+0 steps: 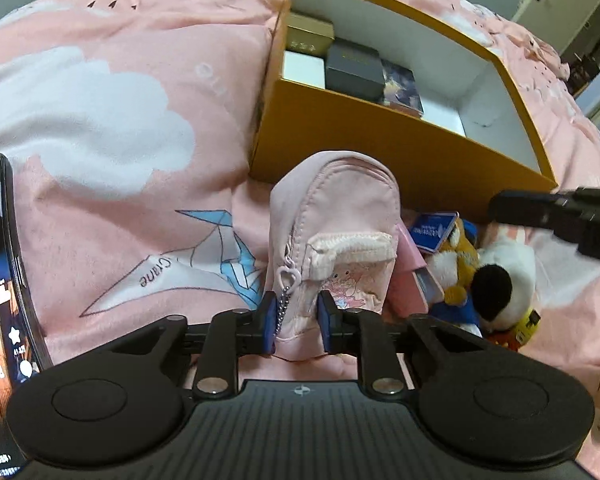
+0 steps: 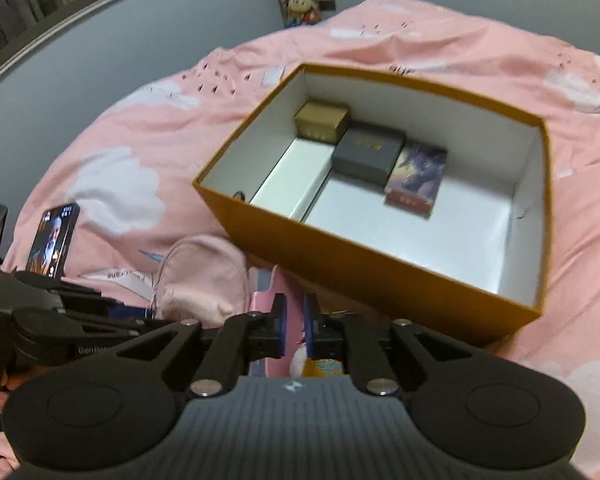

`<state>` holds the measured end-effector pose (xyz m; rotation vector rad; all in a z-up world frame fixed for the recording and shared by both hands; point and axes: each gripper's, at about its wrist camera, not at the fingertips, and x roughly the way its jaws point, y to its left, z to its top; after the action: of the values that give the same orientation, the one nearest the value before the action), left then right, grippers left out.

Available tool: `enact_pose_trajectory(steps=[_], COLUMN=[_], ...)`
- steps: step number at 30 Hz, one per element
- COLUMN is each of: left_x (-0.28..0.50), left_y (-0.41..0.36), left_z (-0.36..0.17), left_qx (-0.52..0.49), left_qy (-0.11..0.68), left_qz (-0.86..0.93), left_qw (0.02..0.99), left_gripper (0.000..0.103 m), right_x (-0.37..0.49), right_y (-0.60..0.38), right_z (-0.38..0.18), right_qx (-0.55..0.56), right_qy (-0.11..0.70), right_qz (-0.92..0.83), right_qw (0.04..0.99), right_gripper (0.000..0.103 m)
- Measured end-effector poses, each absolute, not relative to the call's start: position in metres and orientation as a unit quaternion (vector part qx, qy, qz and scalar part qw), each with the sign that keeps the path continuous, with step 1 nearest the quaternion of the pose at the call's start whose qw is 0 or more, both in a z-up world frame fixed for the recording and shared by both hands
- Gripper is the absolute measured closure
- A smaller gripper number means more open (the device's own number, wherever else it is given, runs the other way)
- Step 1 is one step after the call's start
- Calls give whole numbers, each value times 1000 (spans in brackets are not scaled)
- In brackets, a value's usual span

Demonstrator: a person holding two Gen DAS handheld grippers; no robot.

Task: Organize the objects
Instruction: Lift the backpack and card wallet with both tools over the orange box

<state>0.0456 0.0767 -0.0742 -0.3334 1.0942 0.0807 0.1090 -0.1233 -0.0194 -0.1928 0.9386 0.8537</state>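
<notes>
Pink bedding (image 1: 112,128) printed with white clouds and paper cranes covered the bed, and an open orange box (image 1: 340,128) sat on it toward 12 o'clock in the left wrist view. Inside the box, along its far-left side, lay a gold box (image 2: 321,121), a dark grey box (image 2: 367,151) and a picture-printed card box (image 2: 417,176); the floor at the 3 o'clock end was bare.

The left gripper (image 1: 298,320) had its blue-padded jaws closed on the lower end of a small pink backpack pouch (image 1: 334,224). The pouch's long axis ran from the jaws straight toward 12 o'clock, its rounded top reaching almost to the near wall of the orange box. The left gripper was therefore the nearer tool, and the box opening lay directly ahead of and above the pouch.

The right gripper (image 2: 295,330) had its jaws nearly together with a narrow gap; nothing could be seen held between them. It hovered over a loose heap at 3 to 4 o'clock of the pouch: a pink booklet (image 1: 410,280), a blue tag (image 1: 434,230) and plush toys (image 1: 496,280). A lit phone (image 2: 54,240) stood propped at 9 o'clock.

Judged from this layout, the pouch needed lifting over the near wall into the bare end.
</notes>
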Motion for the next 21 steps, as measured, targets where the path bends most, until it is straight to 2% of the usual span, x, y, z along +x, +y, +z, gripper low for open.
enact_pose_trajectory(steps=[1, 2, 3, 5, 8, 11, 13, 14, 18, 21], left_x=[45, 45, 45, 46, 52, 55, 59, 60, 65, 66], left_y=[79, 81, 83, 87, 91, 95, 97, 98, 99, 98], left_z=[-74, -75, -76, -77, -77, -76, -77, -79, -86, -88], left_qx=[-164, -171, -179, -194, -209, -213, -213, -214, -214, -215], left_qy=[515, 513, 512, 511, 506, 499, 499, 499, 489, 488], left_qz=[39, 39, 38, 37, 44, 63, 65, 63, 62, 61], left_qw=[841, 840, 839, 837, 836, 838, 837, 838, 843, 844], left_gripper=[74, 69, 66, 52, 46, 43, 43, 42, 43, 54], right_x=[111, 113, 116, 121, 127, 128, 125, 123, 120, 124], right_y=[-119, -116, -113, -105, -95, -88, -85, -82, -69, -65], right_z=[-22, -24, -27, -32, -40, -46, -44, -45, -65, -79], right_qx=[-88, -85, -82, -84, -95, -97, -101, -107, -141, -136], right_qy=[442, 446, 449, 457, 467, 480, 483, 482, 488, 494], right_qz=[402, 405, 408, 412, 412, 422, 438, 443, 438, 442], right_qw=[797, 794, 791, 784, 777, 763, 751, 748, 742, 736], right_gripper=[80, 65, 59, 59, 58, 56, 46, 45, 51, 55])
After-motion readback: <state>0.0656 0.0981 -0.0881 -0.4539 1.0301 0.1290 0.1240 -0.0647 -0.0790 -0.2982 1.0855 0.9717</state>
